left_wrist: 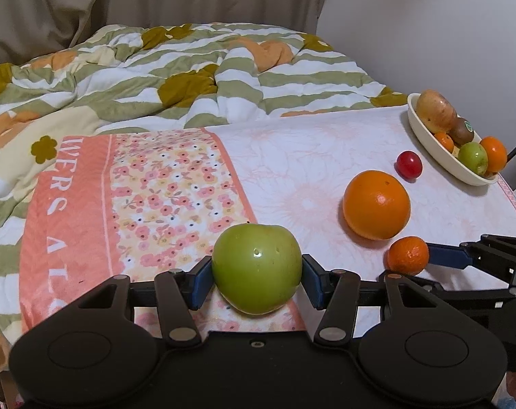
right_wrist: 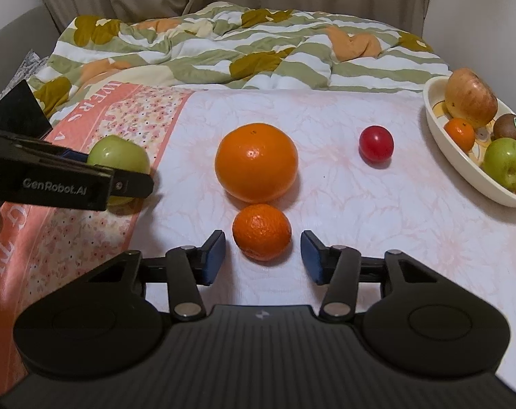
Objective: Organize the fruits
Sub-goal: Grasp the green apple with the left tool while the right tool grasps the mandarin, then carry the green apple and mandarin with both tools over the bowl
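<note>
Surface (right_wrist: 360, 238) covered by pale pink floral cloth; band of small flowers and salmon strip with white letters seen along left edge. Rumpled quilt (right_wrist: 258, 44) laid beyond far edge. Cream oval dish (right_wrist: 462, 184) of fruit set at far right corner. Red fruit (right_wrist: 376, 144) placed near dish. Big orange (right_wrist: 256, 162) set mid-cloth, small mandarin (right_wrist: 262, 231) just beside it on near side. Green apple (left_wrist: 256, 268) found on flowered band, toward near left.
</note>
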A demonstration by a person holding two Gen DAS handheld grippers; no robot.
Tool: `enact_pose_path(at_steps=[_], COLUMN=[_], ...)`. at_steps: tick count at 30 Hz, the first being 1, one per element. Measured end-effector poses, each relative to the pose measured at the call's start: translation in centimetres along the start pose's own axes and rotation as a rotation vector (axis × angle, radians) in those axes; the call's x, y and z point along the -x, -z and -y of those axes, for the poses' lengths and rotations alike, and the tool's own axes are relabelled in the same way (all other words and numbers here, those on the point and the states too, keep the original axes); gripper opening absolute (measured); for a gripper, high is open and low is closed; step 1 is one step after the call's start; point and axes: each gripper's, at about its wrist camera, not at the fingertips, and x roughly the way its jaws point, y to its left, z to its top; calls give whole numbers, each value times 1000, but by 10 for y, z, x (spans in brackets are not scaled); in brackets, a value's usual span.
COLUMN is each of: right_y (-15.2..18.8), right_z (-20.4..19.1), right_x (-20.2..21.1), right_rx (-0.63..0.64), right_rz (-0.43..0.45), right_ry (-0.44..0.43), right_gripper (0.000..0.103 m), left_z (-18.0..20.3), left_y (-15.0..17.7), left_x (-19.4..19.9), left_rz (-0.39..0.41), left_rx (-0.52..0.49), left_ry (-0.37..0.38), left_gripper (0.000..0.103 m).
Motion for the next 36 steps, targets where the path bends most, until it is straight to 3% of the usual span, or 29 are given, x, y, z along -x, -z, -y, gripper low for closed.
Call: enact_pose_path(at_steps=[5,17,28,36], right_y=[-2,-1,5,15], right_z=[-2,-6,8,46], right_x=[-2,20,77,127], right_rx=[8,40,50,44], right_rz=[8,56,130,172], right_ry=[1,-39,-56,-91], right_gripper=[52,51,51,51], left_z=[-3,-5,35,84], left_y=[5,18,40,48], left_x=[4,44,101,138], left_rz=[6,86,179,231], left_rx=[10,75,80,118], left_ry=[-27,-92,-128,-167], left_gripper=[58,58,58,58])
